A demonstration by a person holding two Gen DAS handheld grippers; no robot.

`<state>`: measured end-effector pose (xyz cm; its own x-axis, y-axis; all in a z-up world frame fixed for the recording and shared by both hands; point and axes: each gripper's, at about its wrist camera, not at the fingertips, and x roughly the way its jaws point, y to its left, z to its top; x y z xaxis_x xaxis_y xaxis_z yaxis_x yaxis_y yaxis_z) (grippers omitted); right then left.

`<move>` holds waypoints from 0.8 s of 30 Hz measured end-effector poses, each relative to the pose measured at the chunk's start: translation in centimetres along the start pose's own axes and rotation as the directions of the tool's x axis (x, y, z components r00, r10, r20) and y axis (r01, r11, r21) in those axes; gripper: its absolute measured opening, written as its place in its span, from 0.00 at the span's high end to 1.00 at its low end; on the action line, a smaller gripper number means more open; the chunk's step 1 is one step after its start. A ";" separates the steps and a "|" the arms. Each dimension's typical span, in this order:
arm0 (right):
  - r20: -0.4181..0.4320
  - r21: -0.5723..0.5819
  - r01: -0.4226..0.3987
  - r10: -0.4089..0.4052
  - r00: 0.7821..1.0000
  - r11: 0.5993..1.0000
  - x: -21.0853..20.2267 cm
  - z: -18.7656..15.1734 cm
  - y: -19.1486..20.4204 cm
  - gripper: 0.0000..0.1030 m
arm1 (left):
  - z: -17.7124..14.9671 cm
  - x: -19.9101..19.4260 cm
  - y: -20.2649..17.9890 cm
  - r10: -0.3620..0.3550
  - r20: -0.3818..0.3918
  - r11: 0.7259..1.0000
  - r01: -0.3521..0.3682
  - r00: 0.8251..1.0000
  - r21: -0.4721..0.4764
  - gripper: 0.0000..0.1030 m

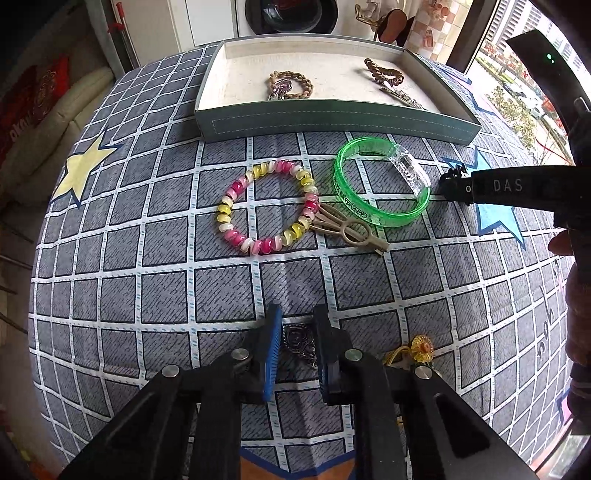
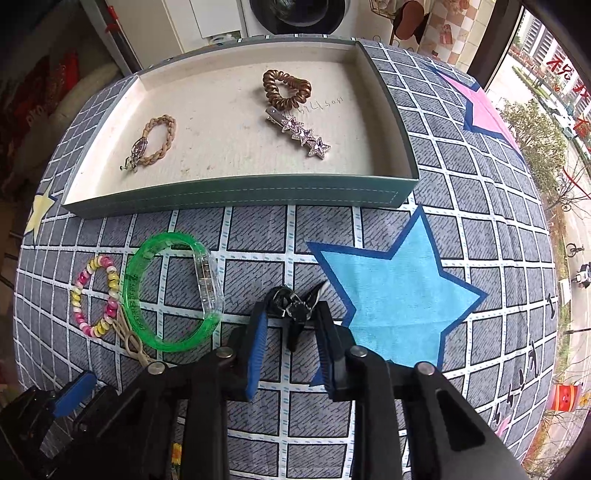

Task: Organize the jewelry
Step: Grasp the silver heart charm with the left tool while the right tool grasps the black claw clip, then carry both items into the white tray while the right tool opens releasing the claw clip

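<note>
My left gripper (image 1: 297, 332) points down at the checked cloth, shut on a dark filigree ornament (image 1: 297, 341) with a short chain. My right gripper (image 2: 291, 319) is shut on a black hair clip (image 2: 290, 306) beside the blue star; in the left wrist view it reaches in from the right (image 1: 452, 184). A green bangle (image 1: 338, 177) (image 2: 131, 295), a pink and yellow spiral bracelet (image 1: 224, 210) (image 2: 110, 280) and a beige clip (image 1: 347, 227) (image 2: 131, 341) lie on the cloth. The tray (image 1: 332, 122) (image 2: 236, 192) holds a braided tie (image 2: 162, 136), a brown spiral tie (image 2: 286, 90) and a star clip (image 2: 303, 134).
A yellow flower ornament (image 1: 421, 347) lies just right of my left gripper. The left gripper's body (image 2: 85, 397) shows at the lower left of the right wrist view. A window runs along the right side, and a washing machine (image 2: 299, 14) stands beyond the tray.
</note>
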<state>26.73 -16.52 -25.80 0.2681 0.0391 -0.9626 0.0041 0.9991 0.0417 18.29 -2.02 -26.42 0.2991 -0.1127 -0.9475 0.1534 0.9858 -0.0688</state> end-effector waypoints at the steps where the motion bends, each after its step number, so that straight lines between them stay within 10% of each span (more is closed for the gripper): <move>1: 0.002 0.006 -0.006 0.006 1.000 1.000 0.0 0.1 -0.1 0.78 | 0.0 -0.1 0.2 -0.019 -0.002 1.000 0.019 1.000 -0.014 0.71; 24: 0.052 0.071 -0.216 0.213 0.976 0.974 -7.2 -2.9 -5.8 0.78 | 3.2 -5.8 4.6 -0.114 0.101 0.992 0.120 0.988 -0.047 0.71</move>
<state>22.03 -22.51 -19.87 0.3124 0.2502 -0.9164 0.0148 0.9633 0.2680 20.23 2.74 -20.25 0.3734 -0.2368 -0.8969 0.1437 0.9700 -0.1963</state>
